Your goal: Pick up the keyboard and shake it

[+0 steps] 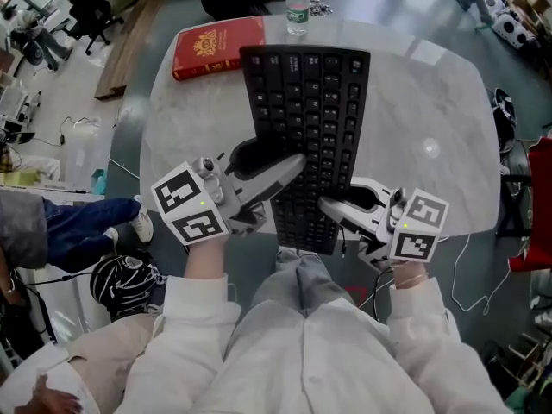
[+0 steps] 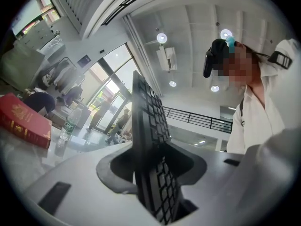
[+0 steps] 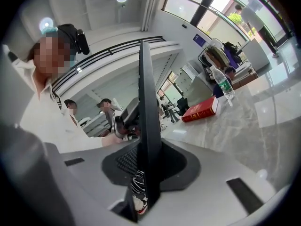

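A black keyboard (image 1: pixel 310 119) stretches lengthwise away from me over the white marble table (image 1: pixel 431 128), and its near end sticks out past the front edge. My left gripper (image 1: pixel 289 172) clamps the left side of that near end, one jaw lying on the keys. My right gripper (image 1: pixel 332 207) holds the right side the same way. In the left gripper view the keyboard (image 2: pixel 150 126) stands edge-on between the jaws, keys facing right. In the right gripper view the keyboard (image 3: pixel 148 117) is a thin dark blade in the jaws. Whether it rests on the table I cannot tell.
A red book (image 1: pixel 217 48) lies at the table's far left corner, close to the keyboard's far end. A water bottle (image 1: pixel 297 7) stands just beyond it. My knees are under the near edge. A person's leg in blue (image 1: pixel 86 218) and a striped helmet (image 1: pixel 121 279) are at the left.
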`<state>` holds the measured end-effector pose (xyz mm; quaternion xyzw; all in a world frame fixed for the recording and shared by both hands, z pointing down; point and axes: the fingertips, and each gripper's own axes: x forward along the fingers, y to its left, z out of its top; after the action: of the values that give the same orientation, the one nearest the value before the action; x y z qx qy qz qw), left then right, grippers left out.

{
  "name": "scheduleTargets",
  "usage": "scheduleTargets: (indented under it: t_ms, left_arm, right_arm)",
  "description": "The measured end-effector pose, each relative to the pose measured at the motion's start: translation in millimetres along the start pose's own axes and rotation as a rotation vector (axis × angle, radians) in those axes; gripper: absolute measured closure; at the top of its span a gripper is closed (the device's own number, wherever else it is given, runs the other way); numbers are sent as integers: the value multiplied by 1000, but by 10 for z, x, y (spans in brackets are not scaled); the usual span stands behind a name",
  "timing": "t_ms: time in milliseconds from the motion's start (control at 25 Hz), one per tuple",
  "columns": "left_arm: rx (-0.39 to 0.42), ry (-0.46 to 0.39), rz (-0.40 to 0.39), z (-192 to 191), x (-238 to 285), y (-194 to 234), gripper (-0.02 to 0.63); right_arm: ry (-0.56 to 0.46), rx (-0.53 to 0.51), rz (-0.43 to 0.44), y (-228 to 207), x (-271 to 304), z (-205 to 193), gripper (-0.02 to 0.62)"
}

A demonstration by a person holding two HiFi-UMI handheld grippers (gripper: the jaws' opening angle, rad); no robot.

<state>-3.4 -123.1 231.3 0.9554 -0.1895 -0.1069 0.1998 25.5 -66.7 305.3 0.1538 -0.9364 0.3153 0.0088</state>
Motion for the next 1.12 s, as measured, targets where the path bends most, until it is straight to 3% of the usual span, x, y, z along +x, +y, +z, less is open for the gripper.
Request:
scheduleTargets:
  t_ms: [640, 1120]
  left_arm:
    - [-54, 19, 61, -329, -8, 326, 422]
    - [-110, 52, 162, -618, 114, 691, 397]
  right_arm:
    - [3, 38, -34, -292, 49, -235, 486]
    - [-13, 132, -60, -626, 15, -350, 486]
